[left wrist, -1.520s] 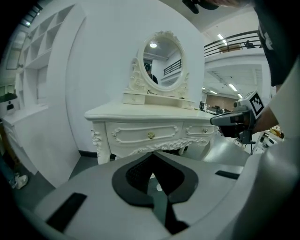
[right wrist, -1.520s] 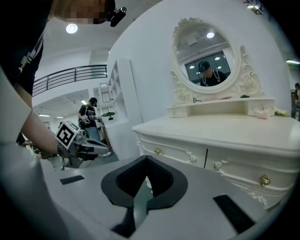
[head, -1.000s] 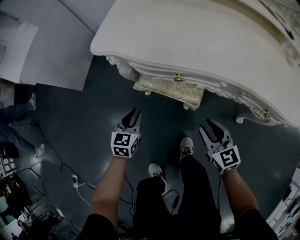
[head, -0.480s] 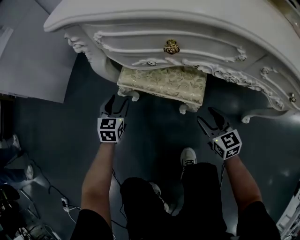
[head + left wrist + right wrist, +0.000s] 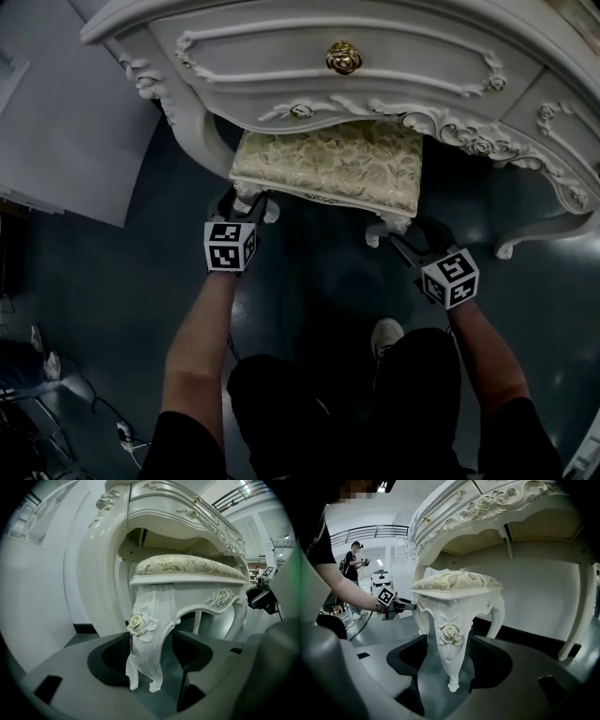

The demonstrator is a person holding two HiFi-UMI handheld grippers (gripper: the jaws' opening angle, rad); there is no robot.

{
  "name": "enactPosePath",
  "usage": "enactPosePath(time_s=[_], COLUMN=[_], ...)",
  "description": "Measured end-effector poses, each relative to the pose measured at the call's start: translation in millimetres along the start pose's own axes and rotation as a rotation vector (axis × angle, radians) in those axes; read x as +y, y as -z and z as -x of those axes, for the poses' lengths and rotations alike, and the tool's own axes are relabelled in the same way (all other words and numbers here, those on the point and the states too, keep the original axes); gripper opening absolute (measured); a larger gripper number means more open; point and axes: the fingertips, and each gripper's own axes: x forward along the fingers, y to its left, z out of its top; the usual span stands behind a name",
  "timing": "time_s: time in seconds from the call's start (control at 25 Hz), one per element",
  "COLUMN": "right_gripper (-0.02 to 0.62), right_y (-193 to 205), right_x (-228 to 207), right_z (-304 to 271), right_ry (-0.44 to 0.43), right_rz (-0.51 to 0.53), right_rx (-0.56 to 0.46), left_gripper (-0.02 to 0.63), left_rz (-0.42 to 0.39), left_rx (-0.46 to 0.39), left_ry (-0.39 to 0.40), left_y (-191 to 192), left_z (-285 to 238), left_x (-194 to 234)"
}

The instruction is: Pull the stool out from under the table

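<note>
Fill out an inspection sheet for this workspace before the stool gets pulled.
Surface: dark floor.
Job's things: stool tucked partly under the white table, with the front of its cushion showing.
Clutter: white panel to the left of the table.
Grippers: left gripper open, its jaws have just been opening, with the stool's front left leg between them, not clamped. Right gripper is the same, around the front right leg.
Cables: one cable trailing over the floor by the left gripper.
Surroundings: a bystander in the distance.
</note>
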Motion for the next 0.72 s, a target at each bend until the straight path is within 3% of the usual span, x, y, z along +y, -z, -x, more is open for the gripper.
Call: enactPosePath(time_s=[0.32,0.72], right_gripper=[0.283,0.25], right_y=[3,8], right_x=[-7,-7], right_z=[-13,-13], right_ry=[0.013,0.037], right_rz=[-0.009,-0.054], right_rx=[0.02,0.033], left_gripper=[0.279,0.275], left_rz=[0.025,0.03], left_rx=[0.035,0.032], left_ry=[0.034,0.014], left_y=[2,8], left_z=[-23,-16], left_x=[1,-1])
